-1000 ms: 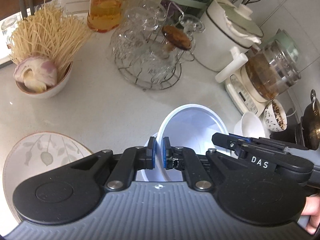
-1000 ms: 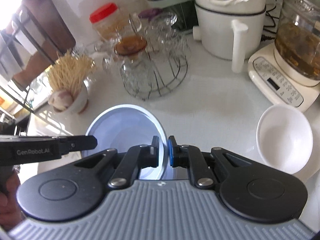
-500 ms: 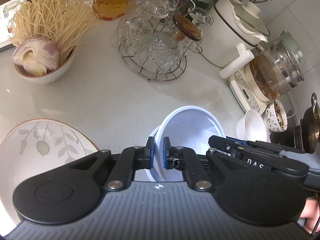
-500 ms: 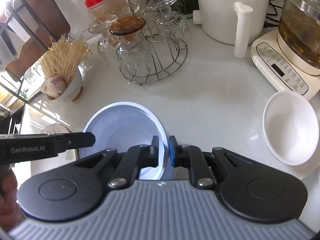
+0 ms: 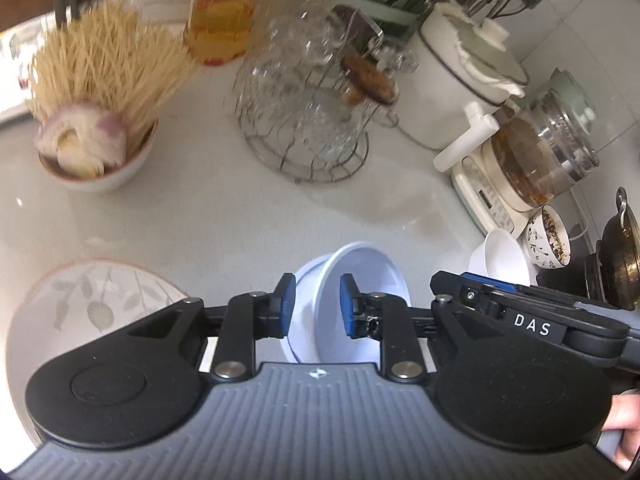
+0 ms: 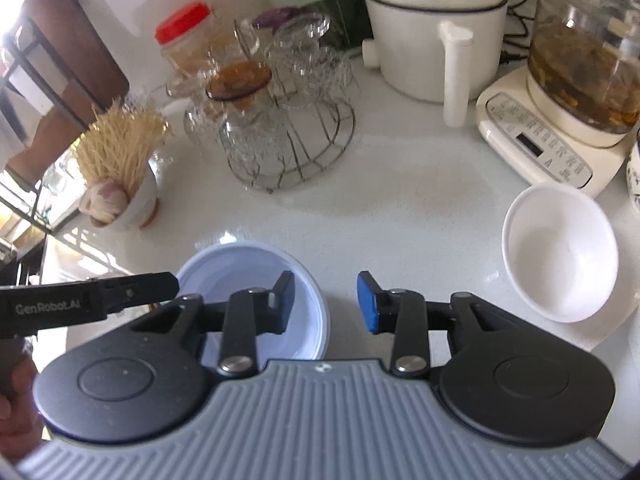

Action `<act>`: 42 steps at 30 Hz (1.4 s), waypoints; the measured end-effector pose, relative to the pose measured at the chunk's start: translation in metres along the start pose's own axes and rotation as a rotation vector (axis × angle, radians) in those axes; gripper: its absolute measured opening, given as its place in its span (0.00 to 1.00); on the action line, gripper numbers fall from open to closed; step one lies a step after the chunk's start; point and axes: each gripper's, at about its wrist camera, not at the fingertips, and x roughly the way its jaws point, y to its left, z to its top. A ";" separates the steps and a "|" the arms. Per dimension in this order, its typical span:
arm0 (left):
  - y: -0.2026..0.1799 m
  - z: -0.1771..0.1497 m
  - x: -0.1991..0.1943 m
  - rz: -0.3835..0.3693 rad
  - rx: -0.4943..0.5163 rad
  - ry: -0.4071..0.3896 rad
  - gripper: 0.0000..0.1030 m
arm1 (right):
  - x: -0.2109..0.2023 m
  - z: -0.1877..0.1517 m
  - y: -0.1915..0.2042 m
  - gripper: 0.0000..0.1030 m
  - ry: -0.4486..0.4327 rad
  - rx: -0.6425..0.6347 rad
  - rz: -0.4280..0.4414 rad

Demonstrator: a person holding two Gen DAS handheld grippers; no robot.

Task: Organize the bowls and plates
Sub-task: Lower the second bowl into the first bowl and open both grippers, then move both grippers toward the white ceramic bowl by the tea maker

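A pale blue bowl (image 5: 360,280) rests on the white counter, with its near-left rim between the pads of my left gripper (image 5: 316,304). Those jaws are opening and the pads stand clear of the rim. My right gripper (image 6: 326,300) straddles the right rim of the blue bowl (image 6: 240,268), one pad inside and one outside. Its jaws are opening too, and neither pad touches the bowl. A leaf-patterned plate (image 5: 92,300) lies to the left. A white bowl (image 6: 560,252) sits to the right, by the kettle base.
A bowl of dry noodles and onion (image 5: 96,160) stands at the back left. A wire rack of glasses (image 5: 304,120), a red-lidded jar (image 5: 220,20), a white pot (image 5: 452,92) and a glass kettle (image 5: 540,160) line the back. A patterned bowl (image 5: 548,236) and a dark pot (image 5: 620,264) are at the right.
Both grippers were shut on the blue bowl's rim; now both sets of jaws have parted and let go of it. The bowl sits lower, on the counter.
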 end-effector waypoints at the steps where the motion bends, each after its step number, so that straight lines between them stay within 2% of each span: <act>1: -0.002 0.001 -0.003 -0.002 0.009 -0.009 0.26 | -0.004 0.000 0.001 0.37 -0.015 -0.002 -0.002; 10: -0.017 0.011 -0.023 -0.004 0.061 -0.065 0.26 | -0.039 0.004 0.005 0.37 -0.149 -0.018 -0.008; 20: -0.032 0.015 -0.058 -0.029 0.069 -0.139 0.26 | -0.070 0.007 0.002 0.37 -0.249 -0.029 -0.025; 25: -0.038 0.017 -0.061 -0.023 0.073 -0.153 0.26 | -0.082 0.010 0.001 0.37 -0.291 -0.044 -0.030; 42: -0.090 0.020 -0.032 -0.058 0.168 -0.094 0.26 | -0.087 0.006 -0.040 0.36 -0.273 0.018 -0.063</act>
